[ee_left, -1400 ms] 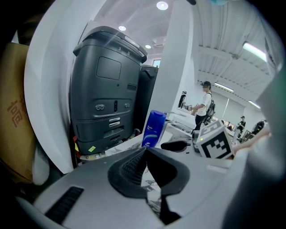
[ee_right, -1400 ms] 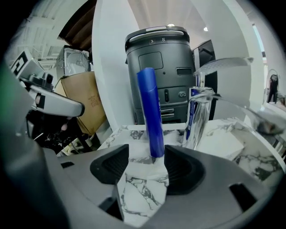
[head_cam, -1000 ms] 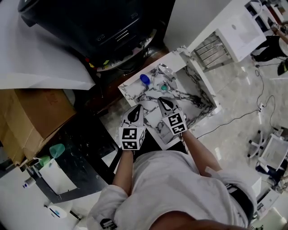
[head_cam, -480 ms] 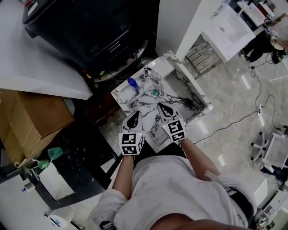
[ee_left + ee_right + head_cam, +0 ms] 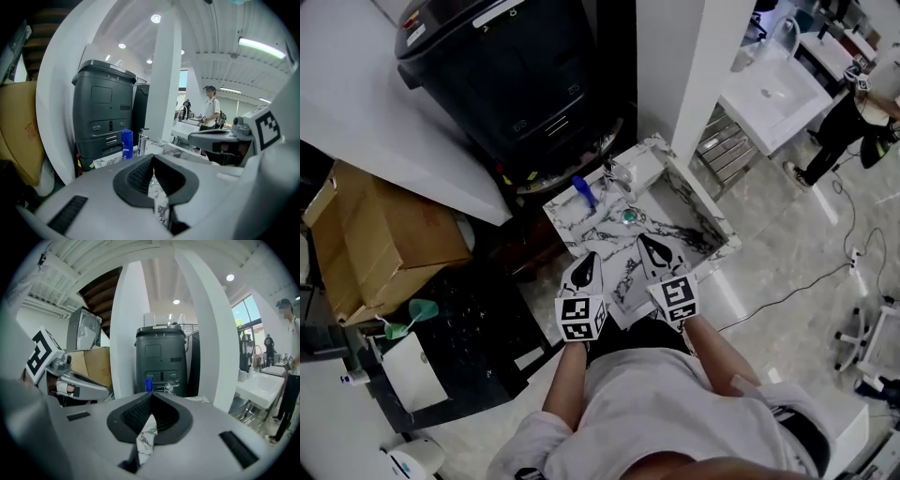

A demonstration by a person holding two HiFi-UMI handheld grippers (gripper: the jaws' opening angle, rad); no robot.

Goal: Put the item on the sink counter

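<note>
The marble sink counter lies just ahead of both grippers. A blue bottle stands upright on its back left part, beside the chrome faucet; the basin has a teal drain. My left gripper and right gripper hover side by side over the counter's front edge, both shut with nothing between the jaws. The left gripper points at the bottle. Beyond the tips of the right gripper, the bottle shows small and far off.
A large black machine stands behind the counter, with a white pillar to its right. A cardboard box and a dark worktop are at the left. A white washbasin and a person are at the far right.
Both grippers have drawn back from over the counter's middle to its front edge, and the view has shifted so more of the room shows. The bottle has stayed on the counter.
</note>
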